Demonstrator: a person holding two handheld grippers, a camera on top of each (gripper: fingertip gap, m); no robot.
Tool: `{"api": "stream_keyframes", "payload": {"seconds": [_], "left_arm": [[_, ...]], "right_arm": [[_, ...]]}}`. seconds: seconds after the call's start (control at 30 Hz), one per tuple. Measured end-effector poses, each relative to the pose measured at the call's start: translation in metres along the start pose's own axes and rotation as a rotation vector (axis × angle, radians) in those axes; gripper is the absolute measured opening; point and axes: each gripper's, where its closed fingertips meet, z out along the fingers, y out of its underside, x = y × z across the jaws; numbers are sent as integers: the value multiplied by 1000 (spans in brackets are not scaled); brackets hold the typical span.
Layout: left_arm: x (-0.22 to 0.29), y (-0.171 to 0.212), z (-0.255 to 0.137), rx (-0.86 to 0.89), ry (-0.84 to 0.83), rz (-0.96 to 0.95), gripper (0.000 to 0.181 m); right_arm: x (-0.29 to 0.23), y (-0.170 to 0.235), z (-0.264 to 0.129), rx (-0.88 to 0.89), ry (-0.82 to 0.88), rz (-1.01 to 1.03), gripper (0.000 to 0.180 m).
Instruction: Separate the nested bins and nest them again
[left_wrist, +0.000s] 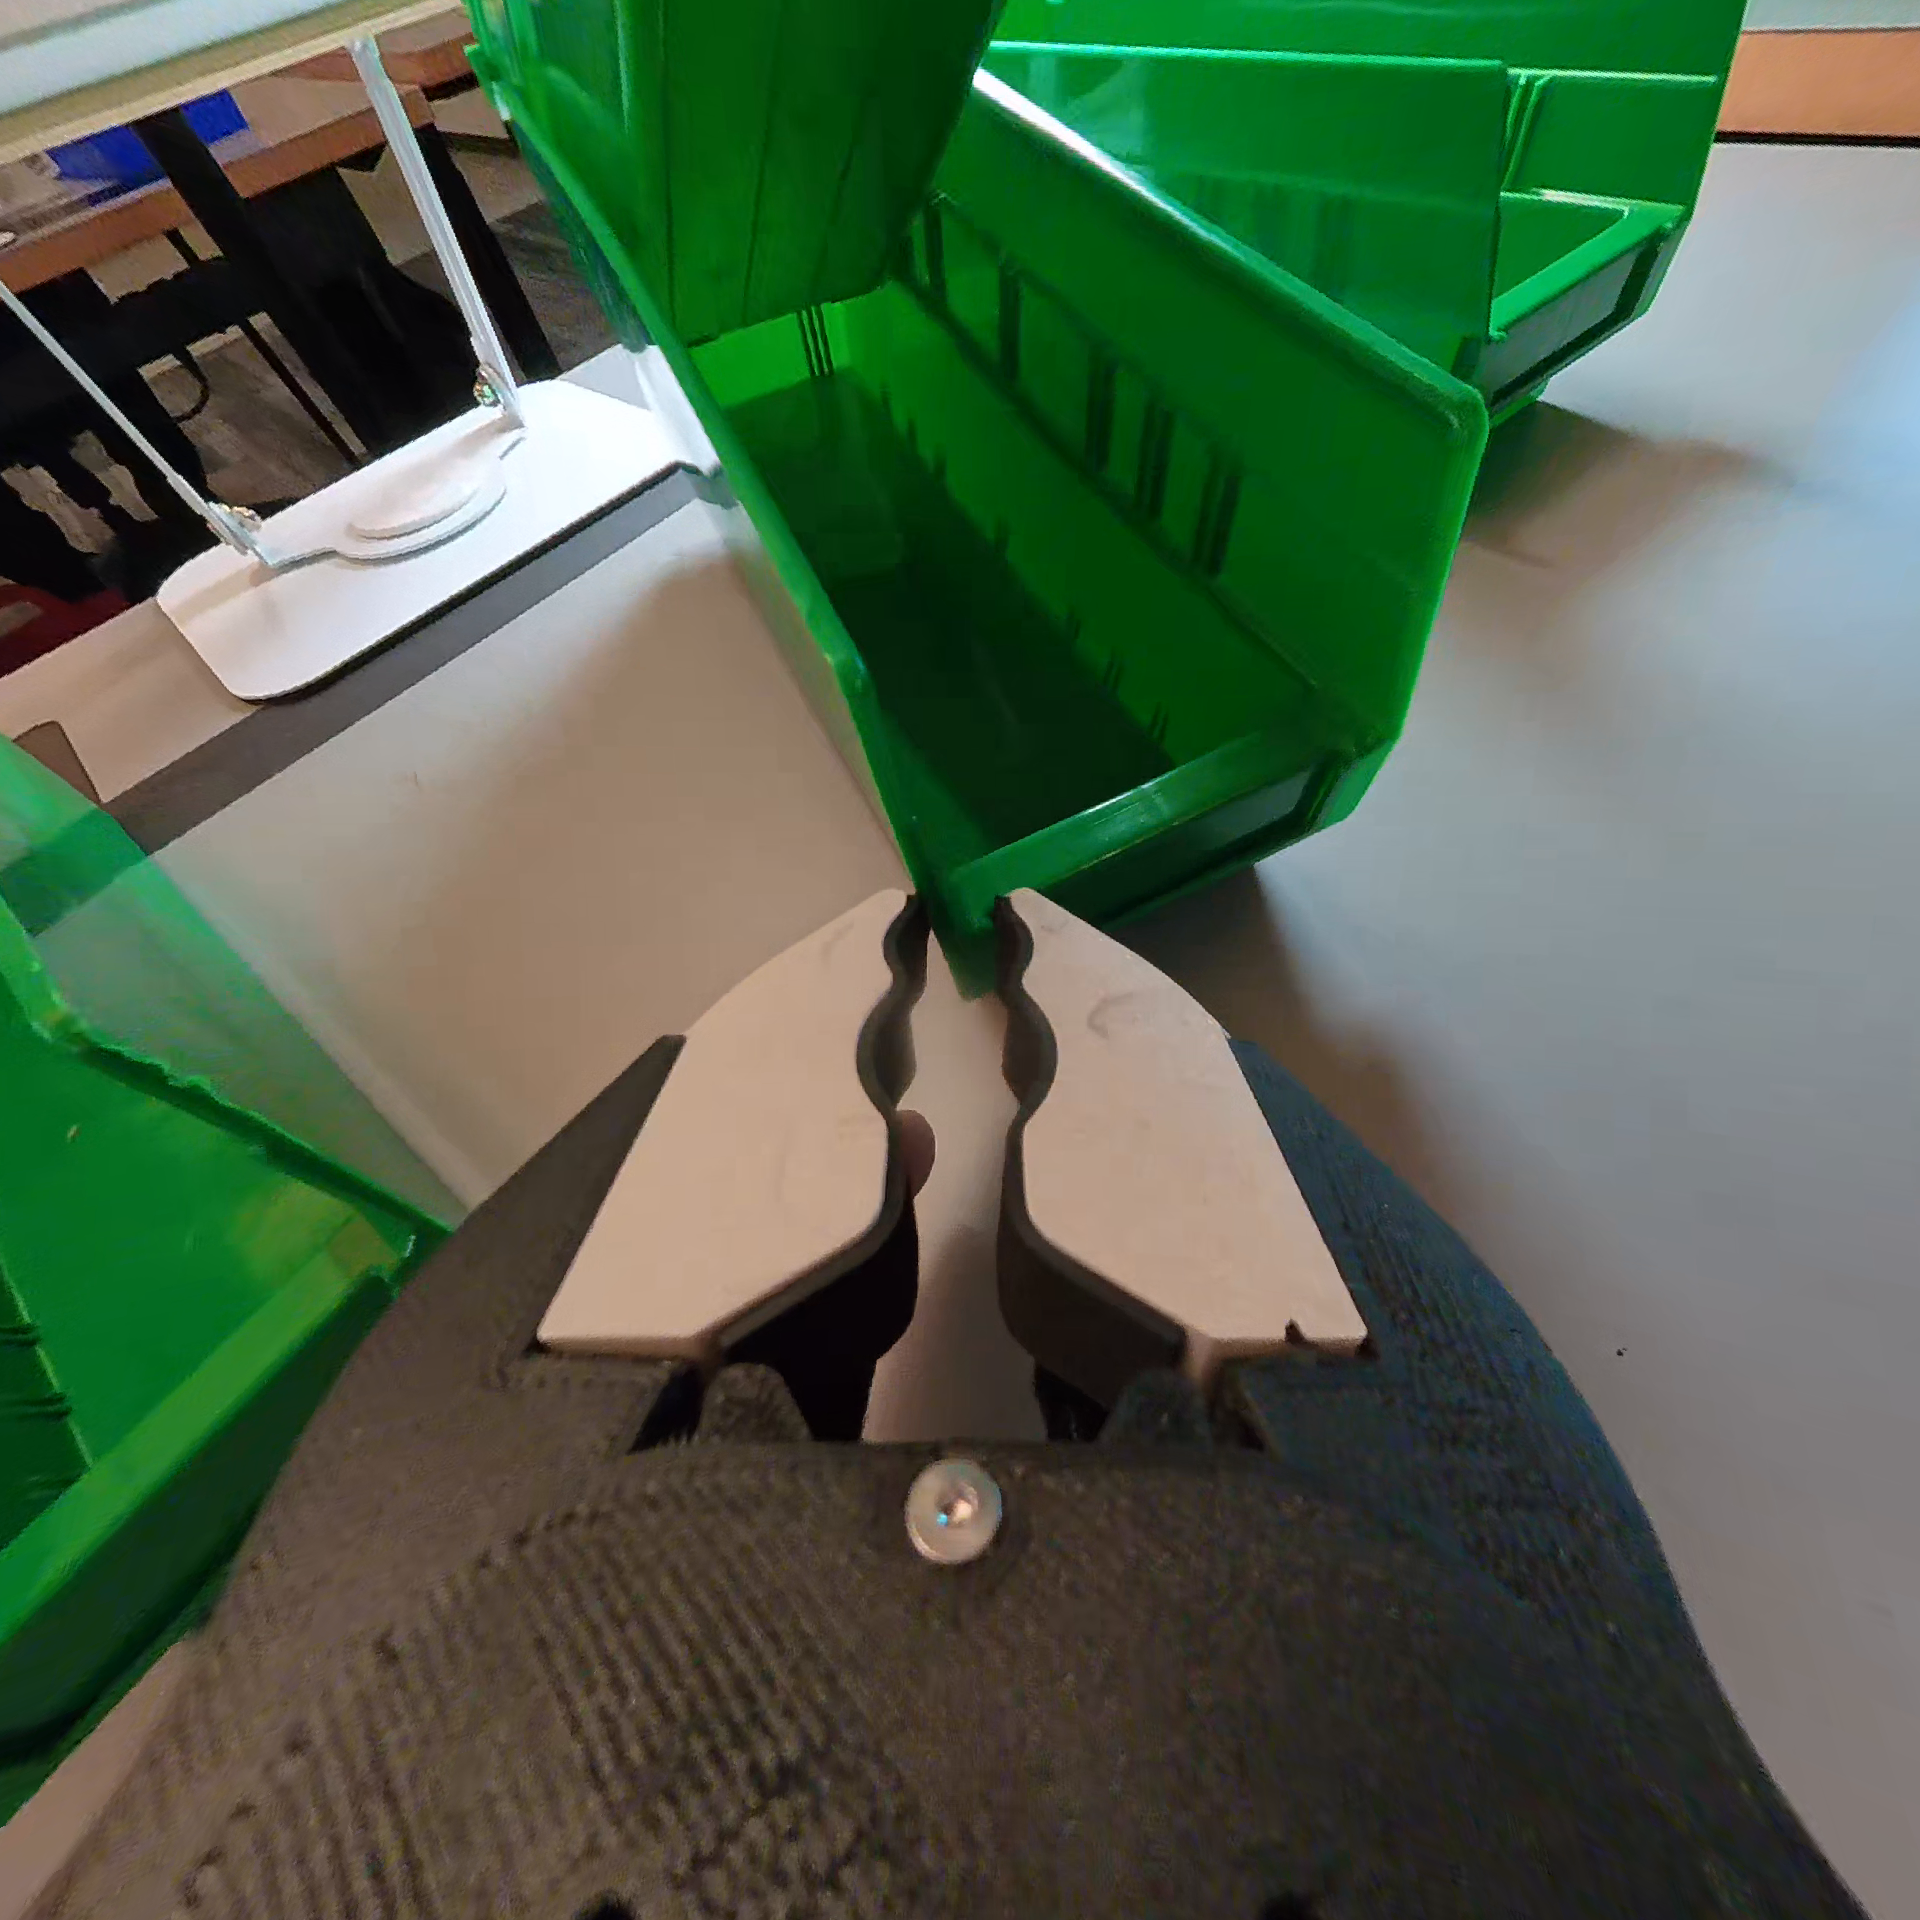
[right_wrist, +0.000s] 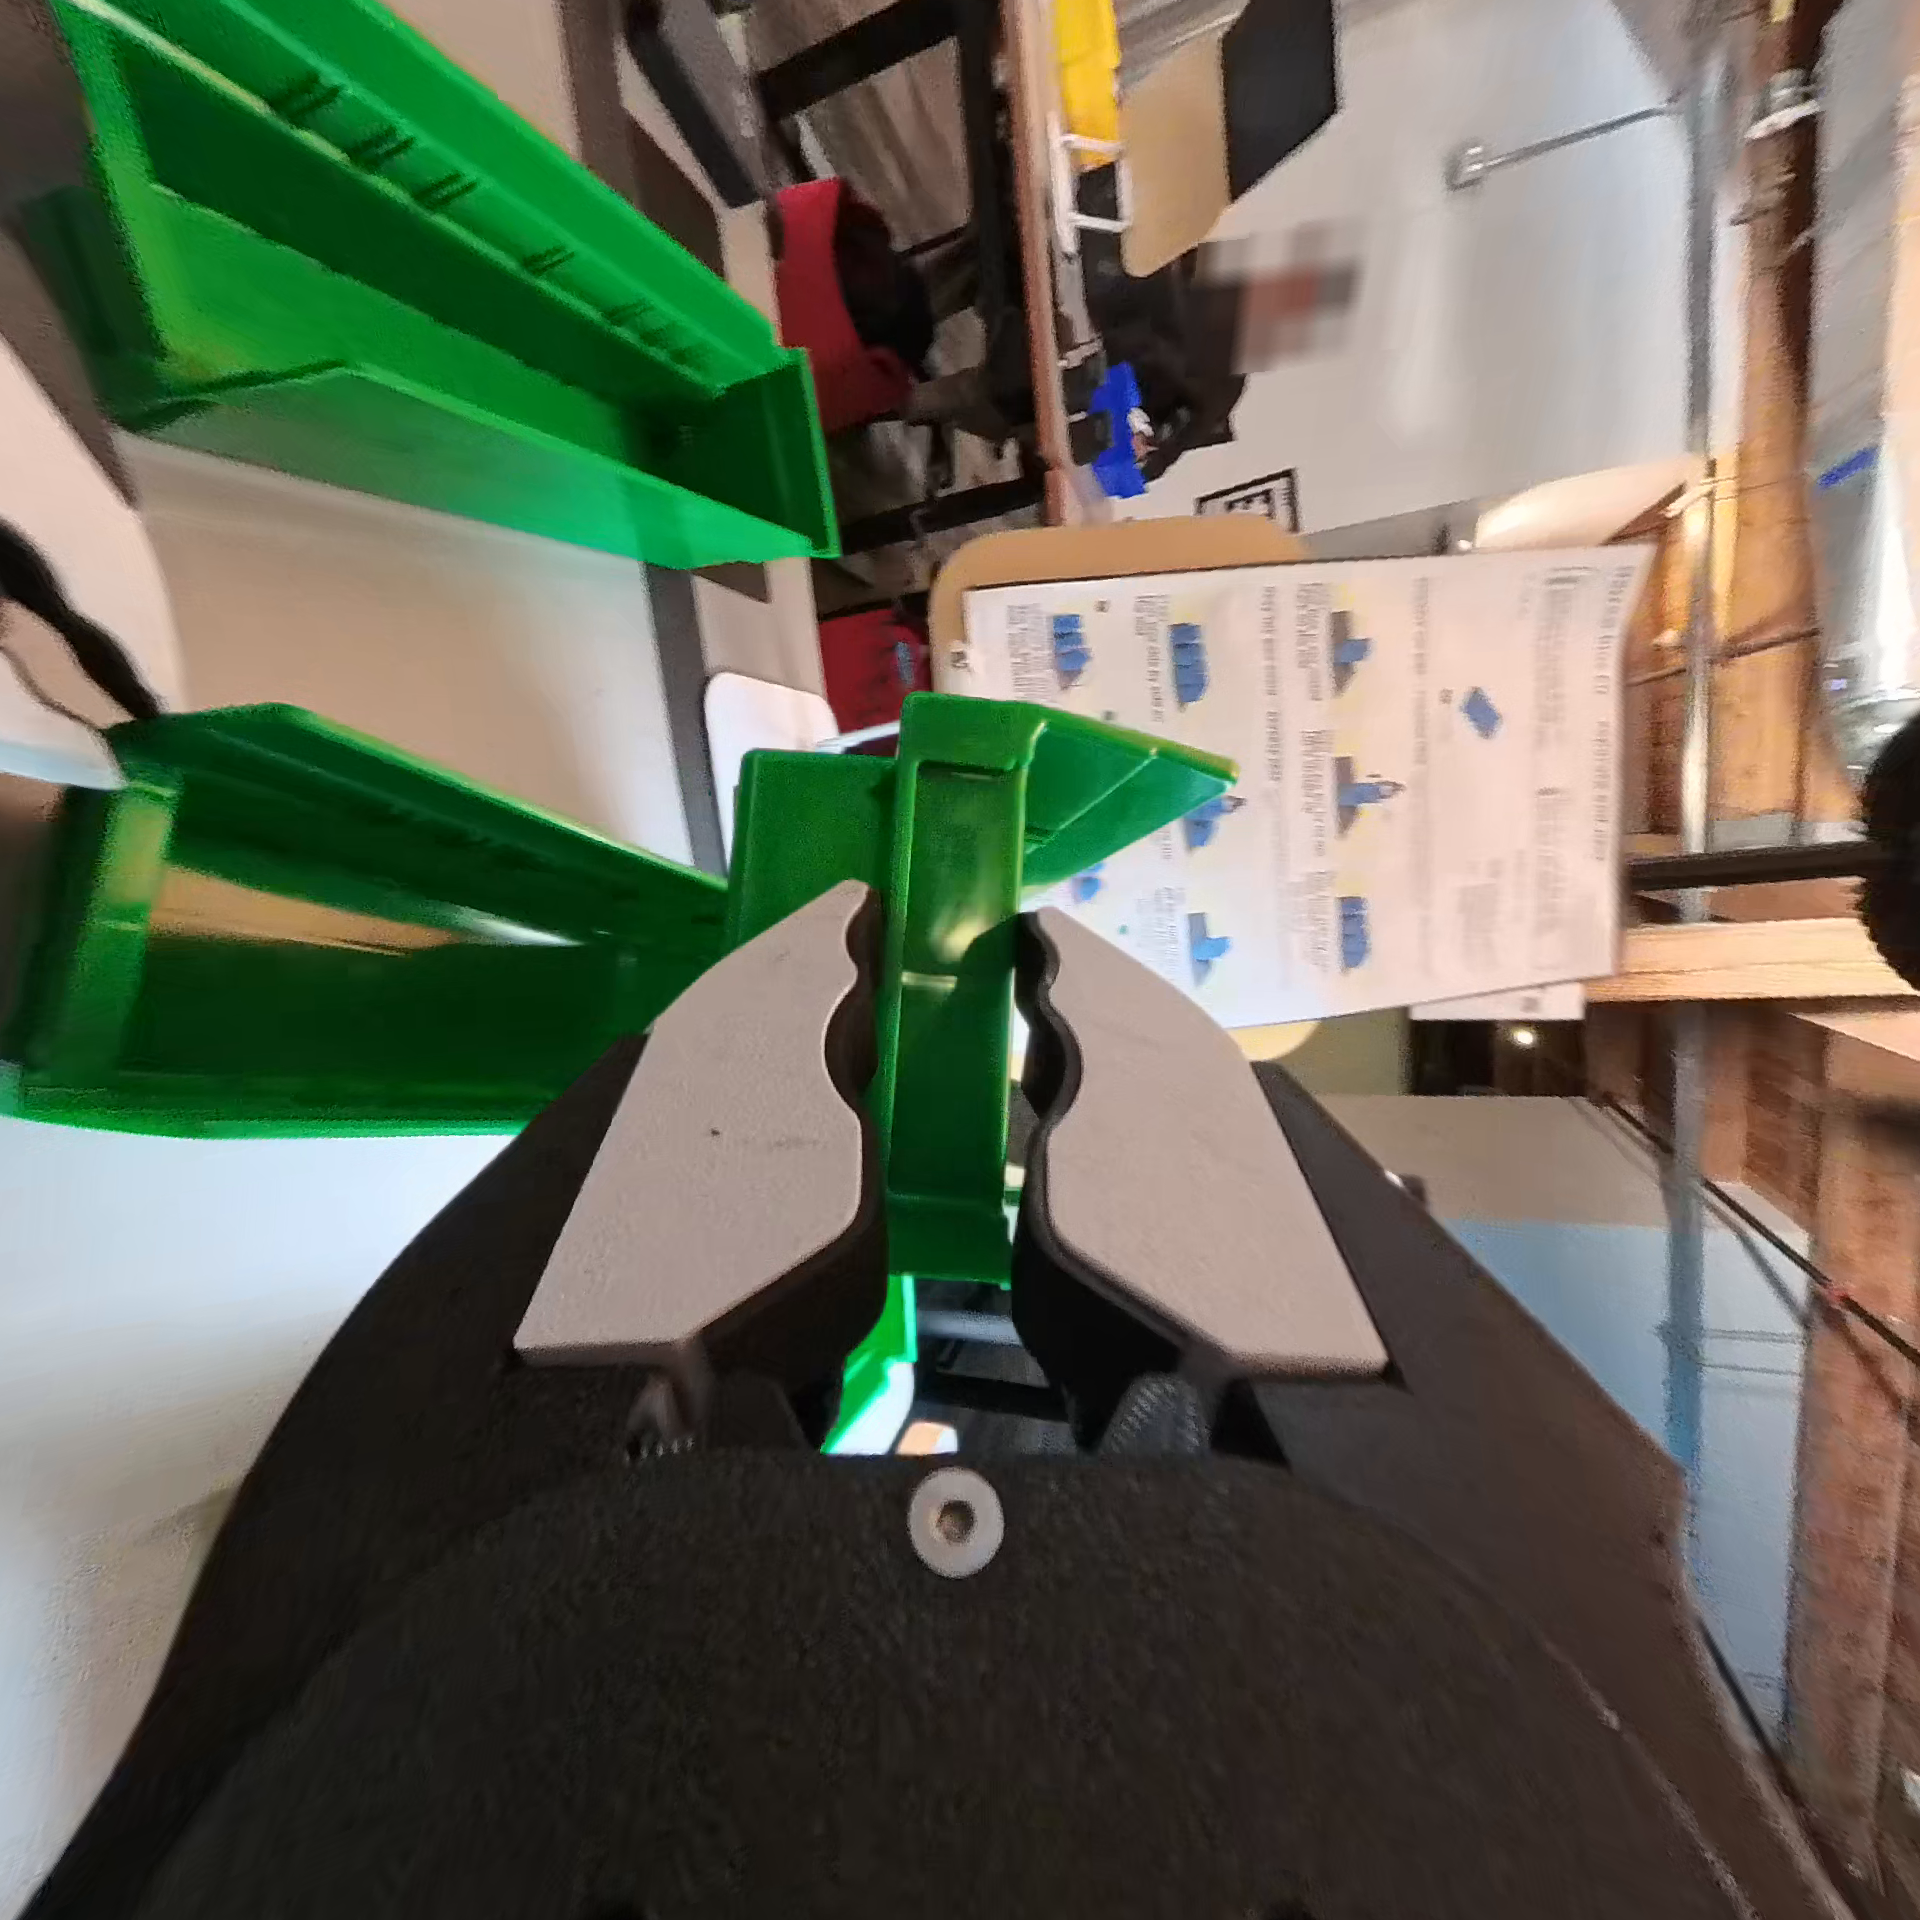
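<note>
Apparently a lifted bin (right_wrist: 951, 1039) is gripped between the right gripper (right_wrist: 940, 925) jaws. The lower bin's (left_wrist: 1039, 665) corner is pinched at the left gripper (left_wrist: 961, 914) jaw tips; next, steady holding is called for.

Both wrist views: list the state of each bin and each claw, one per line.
Left claw: shut on the front corner of the lower bin.
Lower bin: open side up, resting on the table, empty.
Upper bin: tilted, raised, one end inside the lower bin.
Right claw: shut on the upper bin's rim.
Far bin: on the table, ungripped.
</note>
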Motion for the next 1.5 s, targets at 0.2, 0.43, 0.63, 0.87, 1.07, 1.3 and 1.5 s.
{"api": "stream_keyframes", "payload": {"seconds": [0.2,0.43,0.63,0.87,1.07,1.3,1.5], "left_arm": [[2,-1,-4,9,-1,-16,12],[10,-2,-7,13,12,-20,12],[20,-3,-10,21,18,18,13],[20,-3,-13,33,2,66,14],[17,-24,-33,123,-26,101,22],[19,-46,-53,182,-12,95,29],[21,-53,-61,210,-12,113,27]], "right_arm": [[48,6,-14,14,69,6,21],[62,16,2,6,16,-1,19],[60,18,18,27,-1,-16,15],[52,7,21,59,-59,29,17],[41,5,16,35,-113,38,21],[2,-3,14,-46,-249,27,41],[-46,14,21,-152,-354,-108,29]]}}
